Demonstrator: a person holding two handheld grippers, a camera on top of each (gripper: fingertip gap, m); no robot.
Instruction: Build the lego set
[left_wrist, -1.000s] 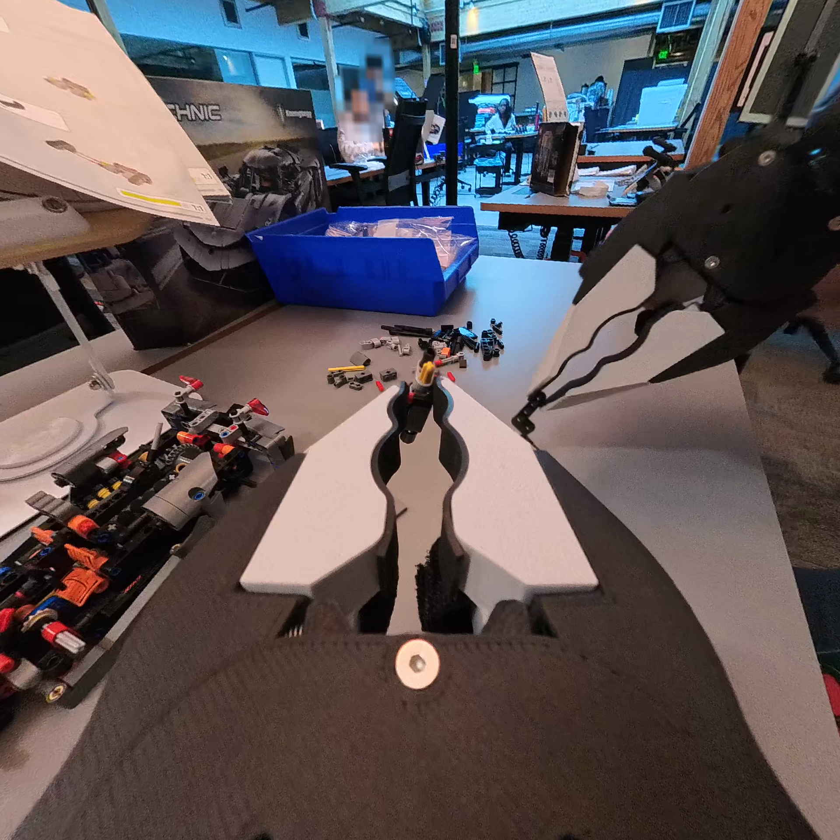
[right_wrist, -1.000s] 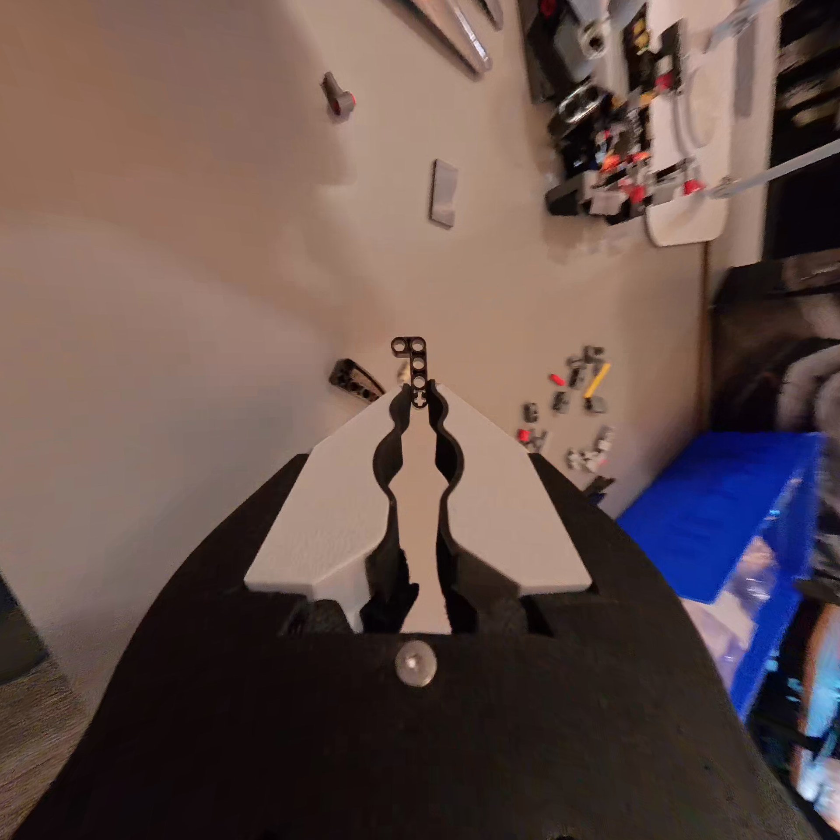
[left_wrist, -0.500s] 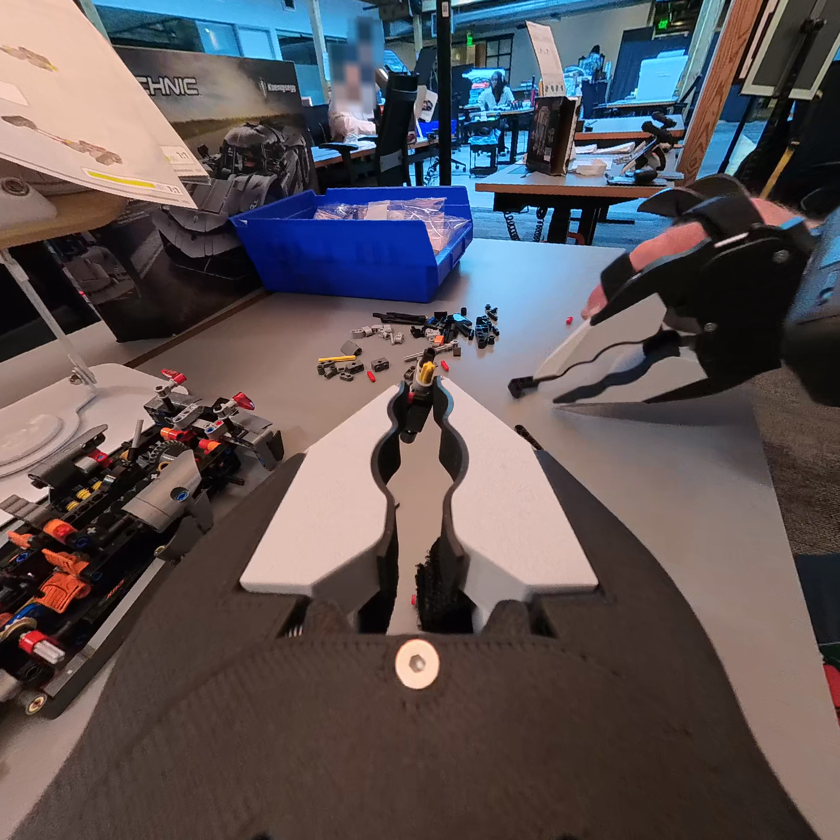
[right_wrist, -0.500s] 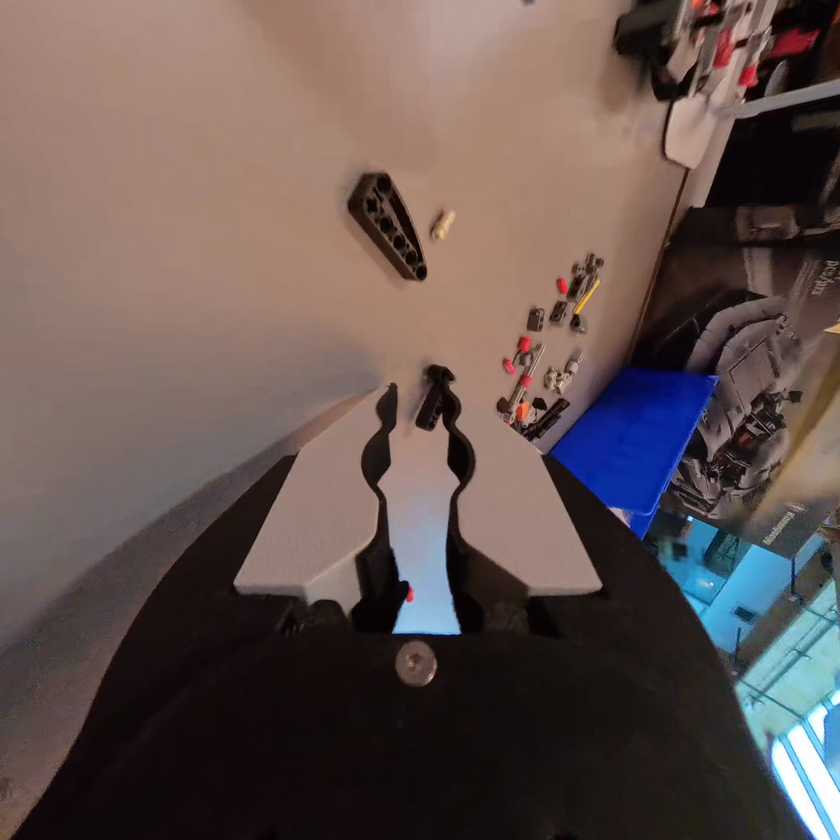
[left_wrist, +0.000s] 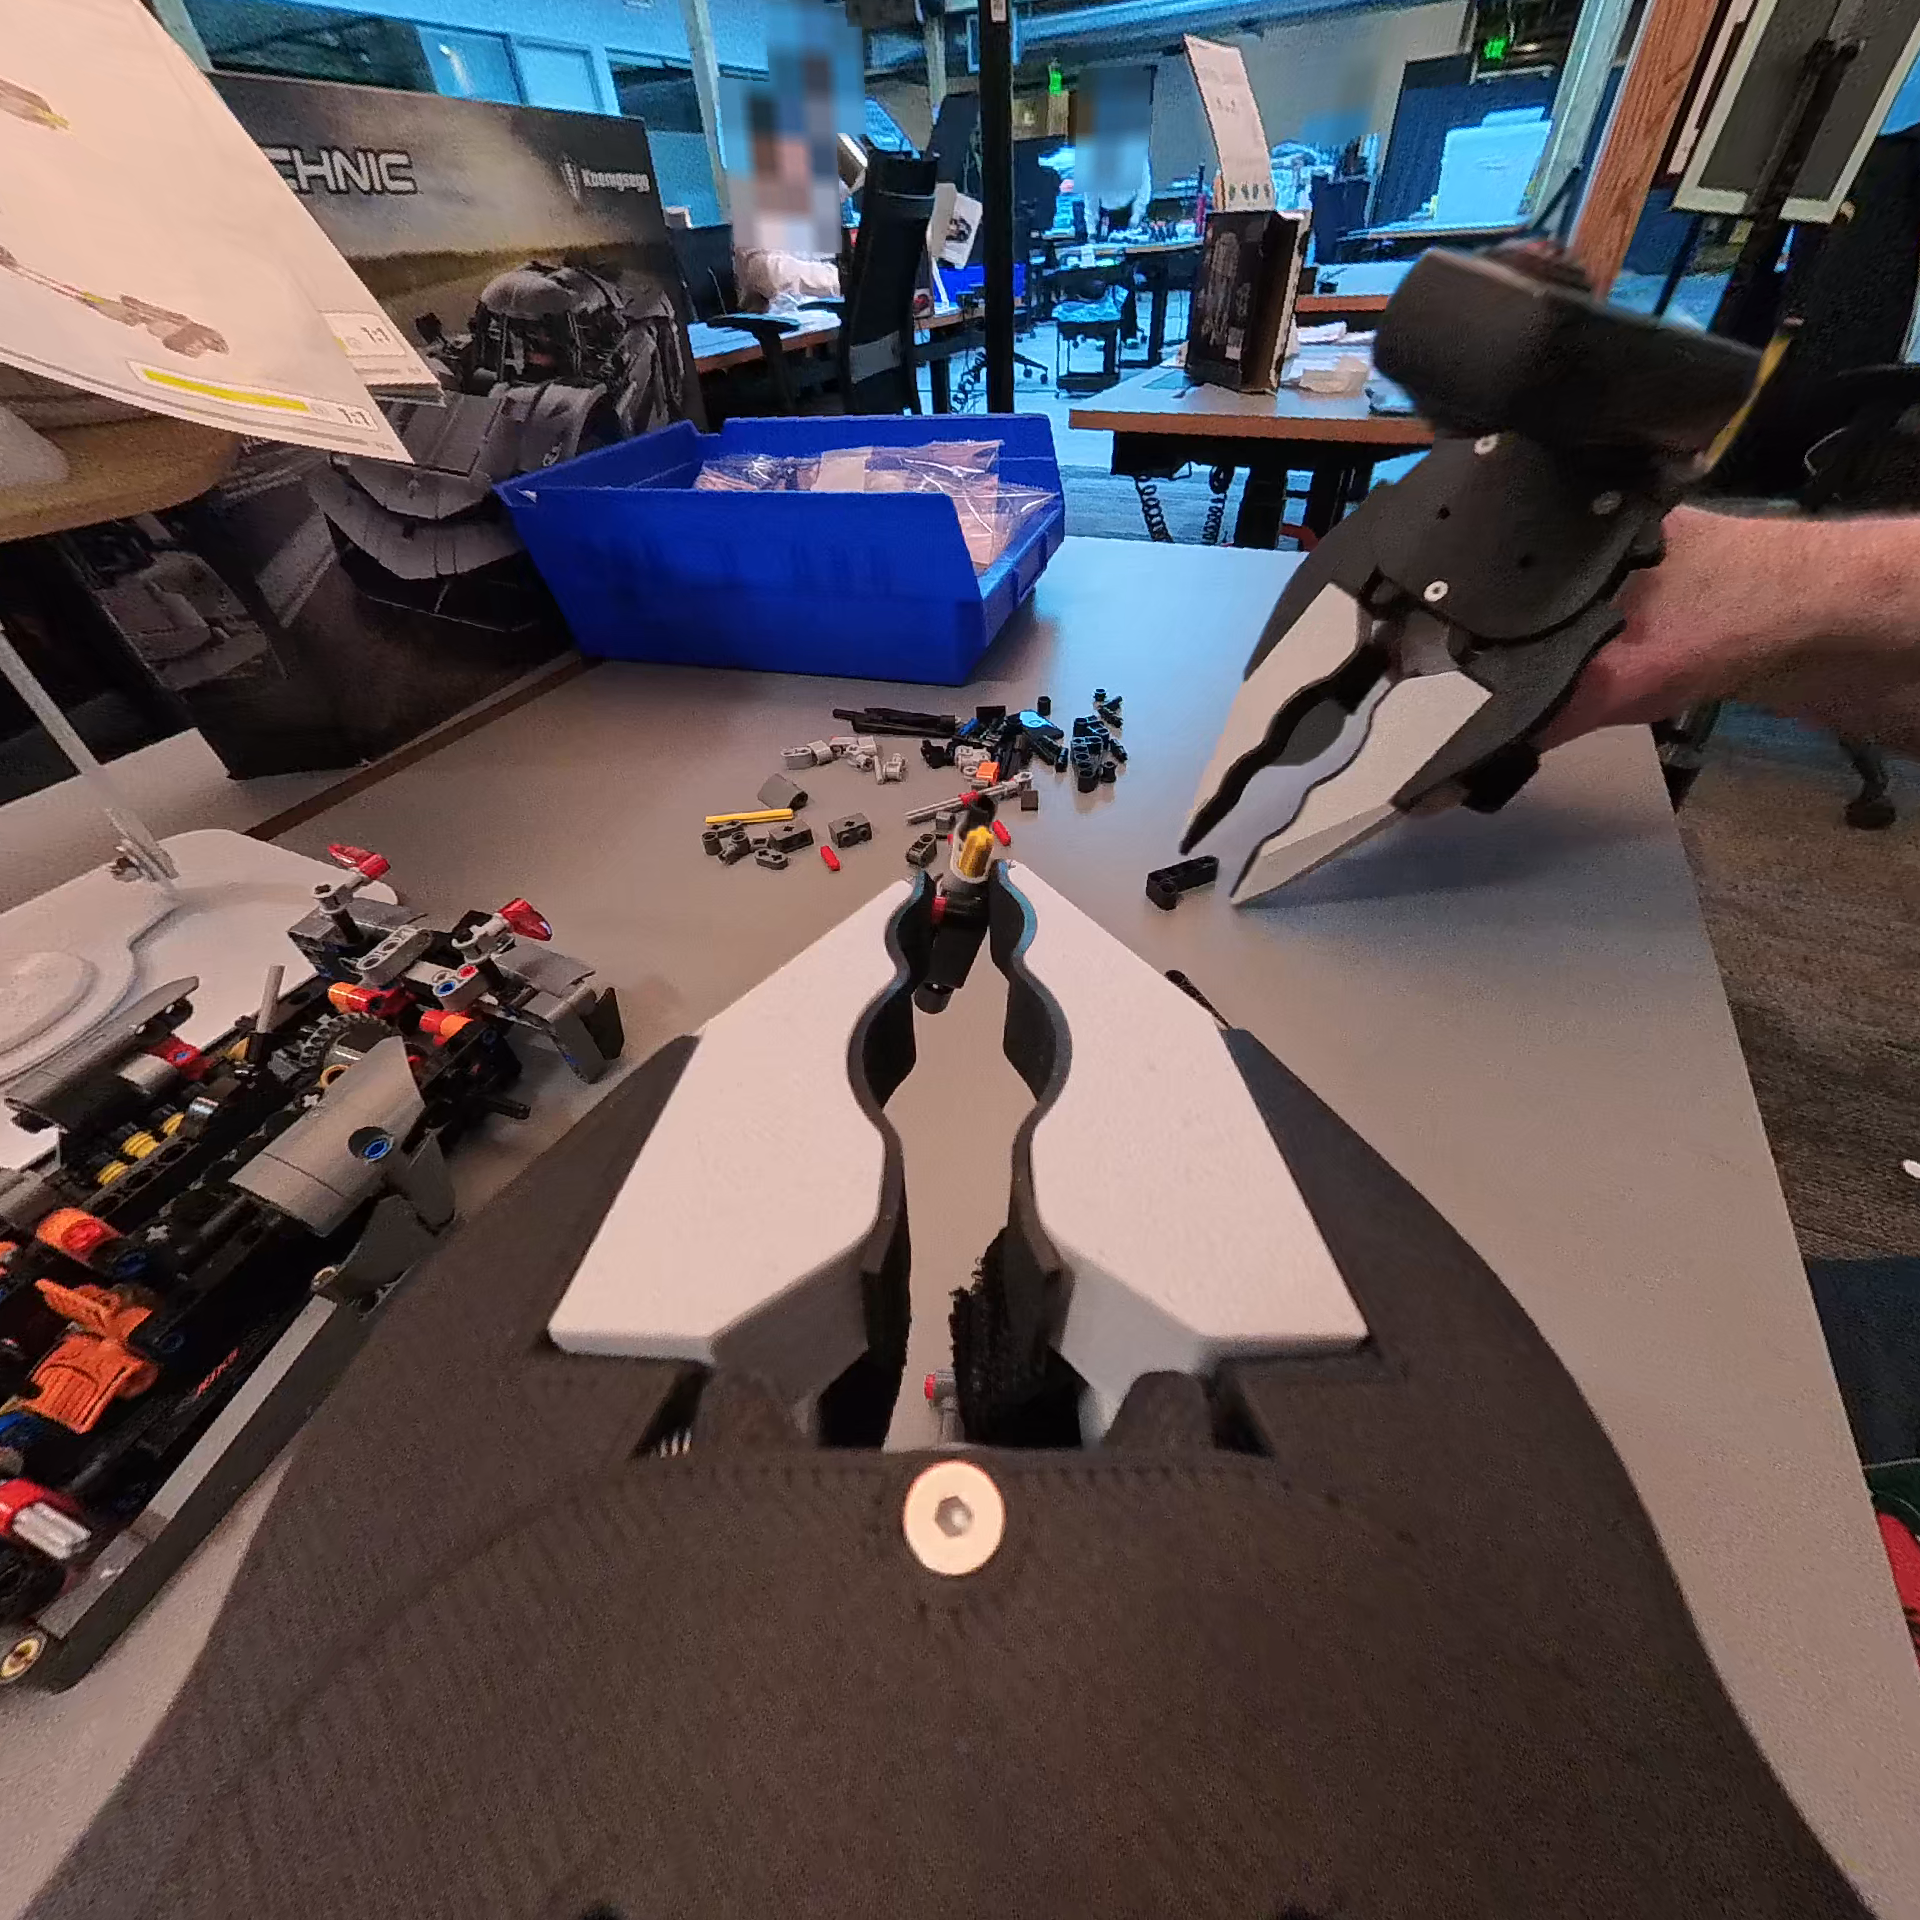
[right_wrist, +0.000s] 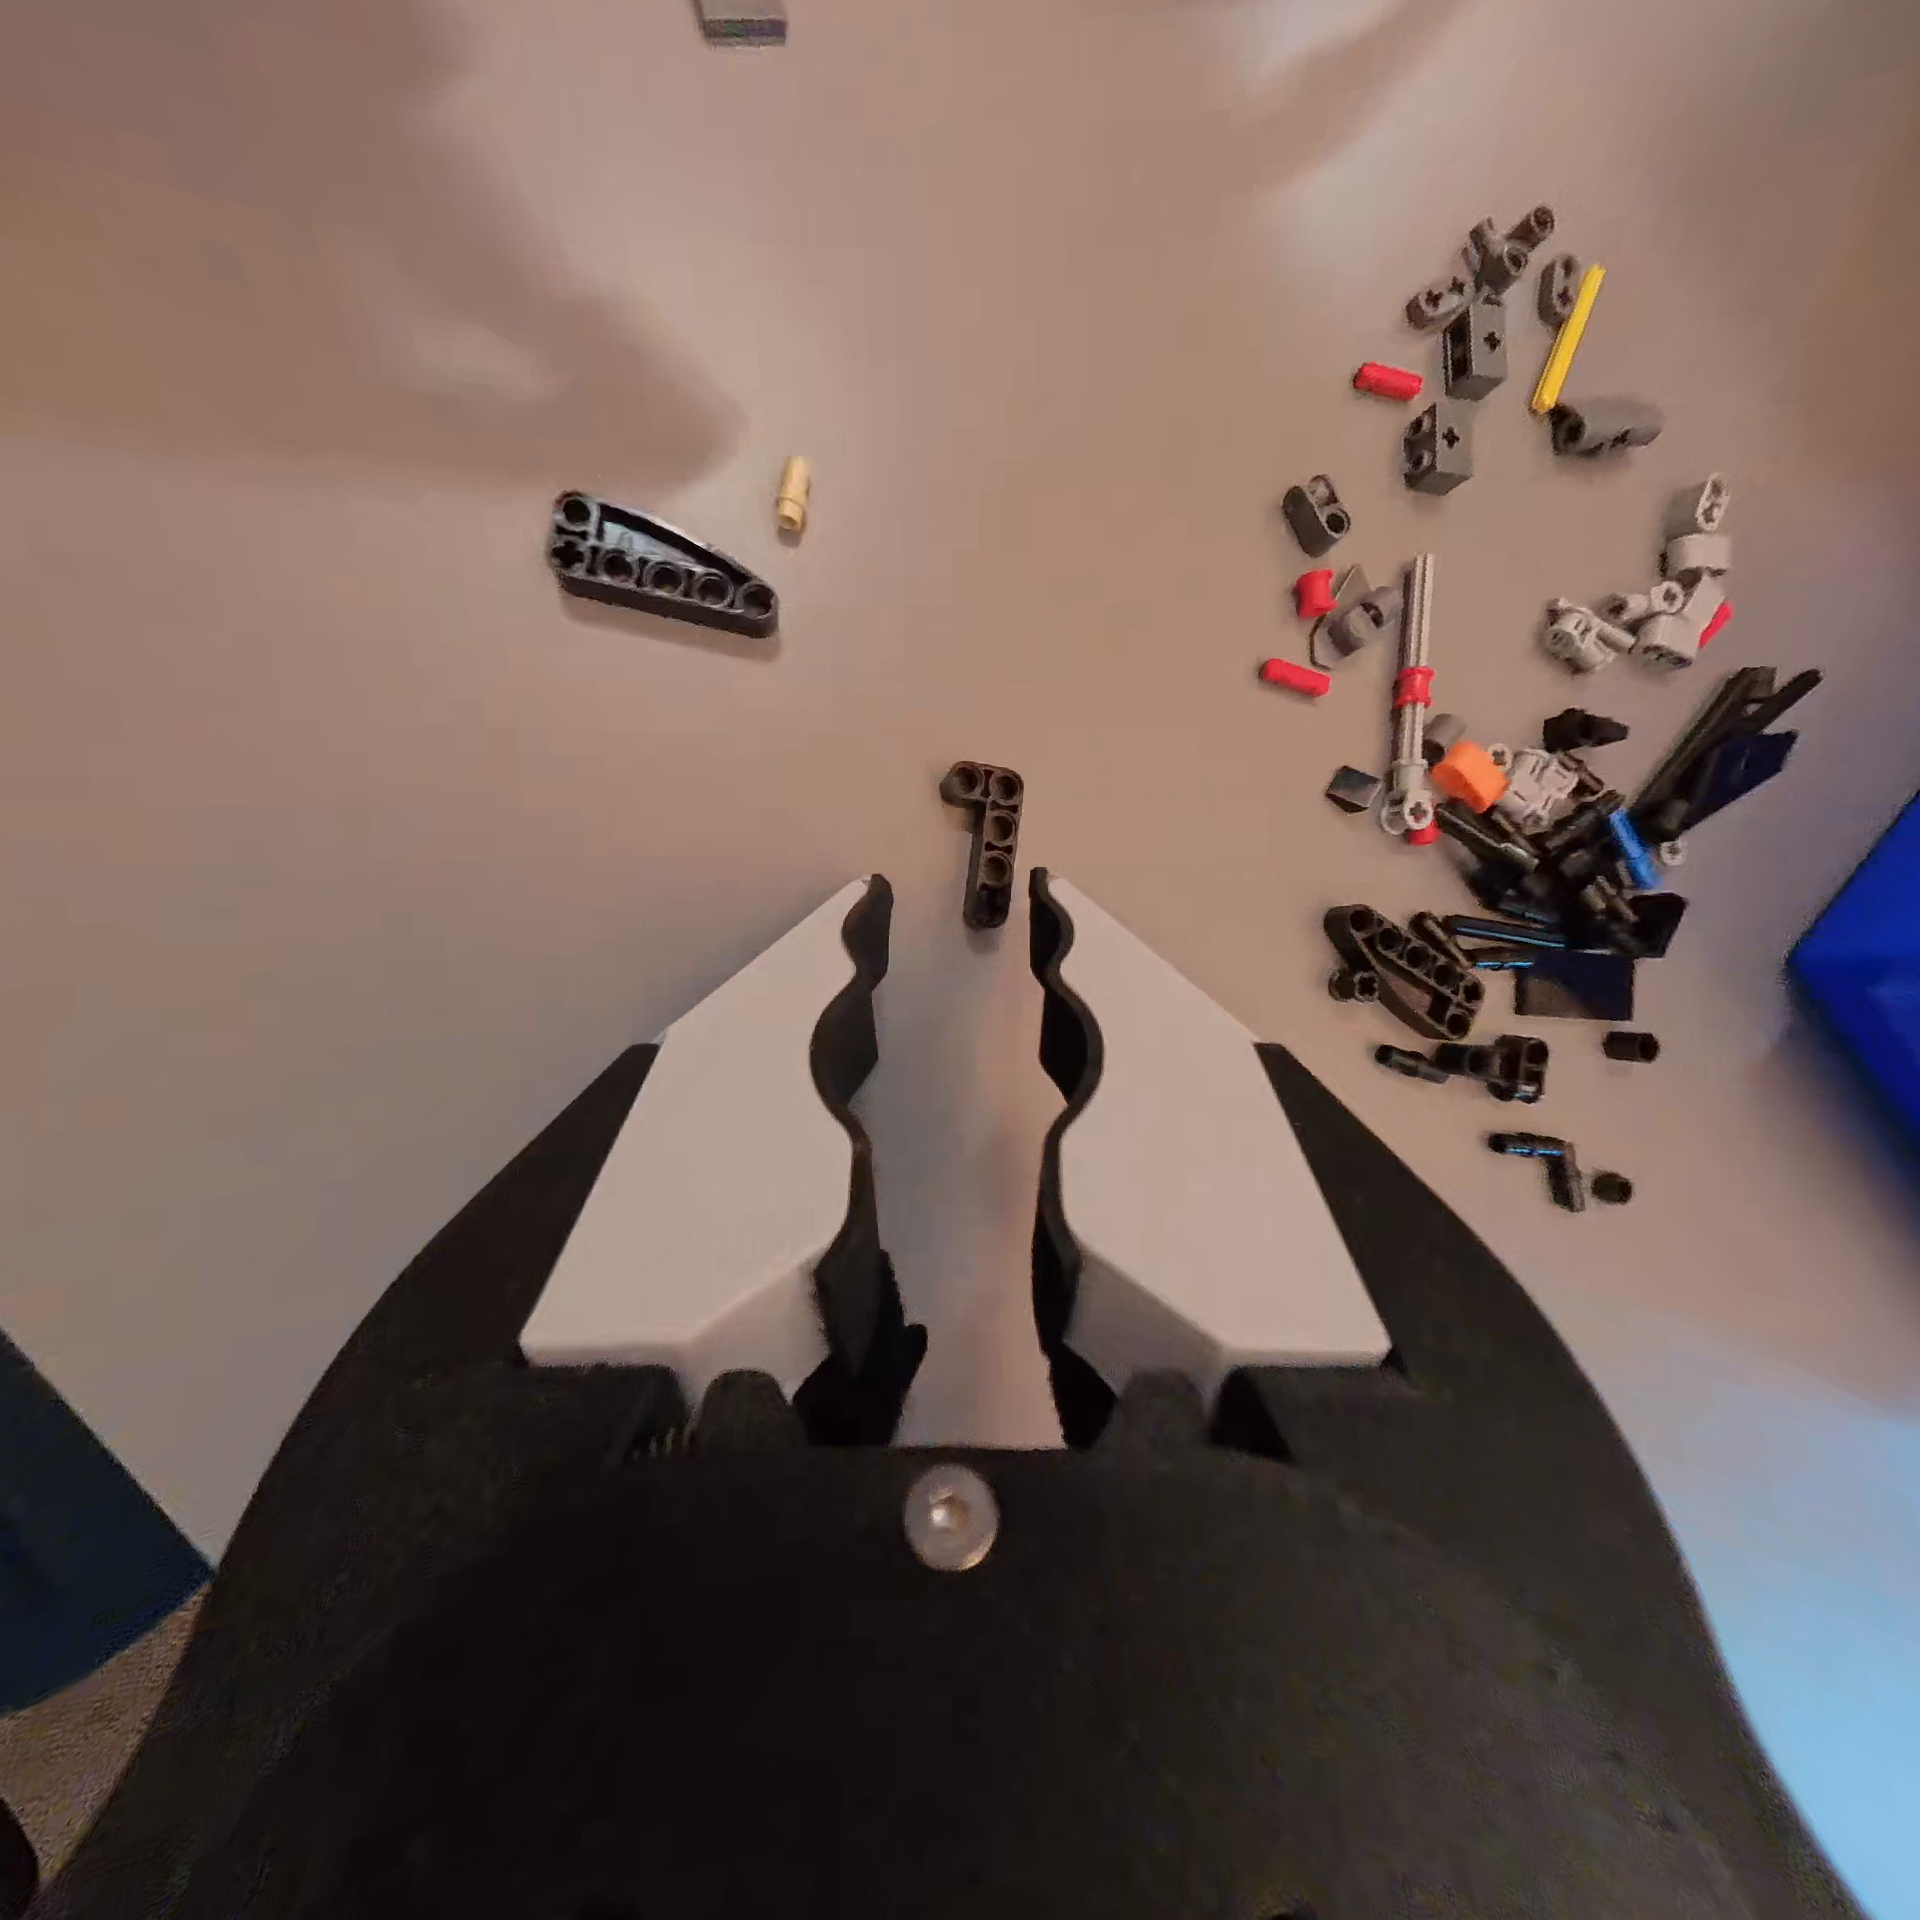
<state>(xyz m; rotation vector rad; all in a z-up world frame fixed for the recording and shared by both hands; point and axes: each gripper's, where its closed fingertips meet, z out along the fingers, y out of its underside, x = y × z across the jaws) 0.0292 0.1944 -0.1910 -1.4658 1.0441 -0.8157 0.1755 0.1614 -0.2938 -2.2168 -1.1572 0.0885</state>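
Note:
My left gripper (left_wrist: 956, 883) is shut on a small black assembly with a yellow end (left_wrist: 961, 894) and holds it above the table. My right gripper (right_wrist: 958, 883) is open, with its tips low over the grey table. A black L-shaped beam (right_wrist: 987, 842) lies flat on the table just between and ahead of those tips, touching neither. In the left wrist view the right gripper (left_wrist: 1226, 862) shows at the right, held by a hand, with the beam (left_wrist: 1179, 881) beside its tips. The partly built car model (left_wrist: 229, 1122) sits at the left.
A pile of loose parts (right_wrist: 1507, 790) lies to the right of the beam, and a black curved panel (right_wrist: 660, 566) and tan pin (right_wrist: 793, 497) to its left. A blue bin (left_wrist: 810, 551), the set's box (left_wrist: 447, 436) and an instruction booklet (left_wrist: 156, 260) stand at the back. The gap from one gripper's tips to the other's is roughly 20 cm.
My right gripper, which held the black L-shaped beam, turned, came down to the table and opened. The beam now lies loose on the table. My left gripper has hardly moved.

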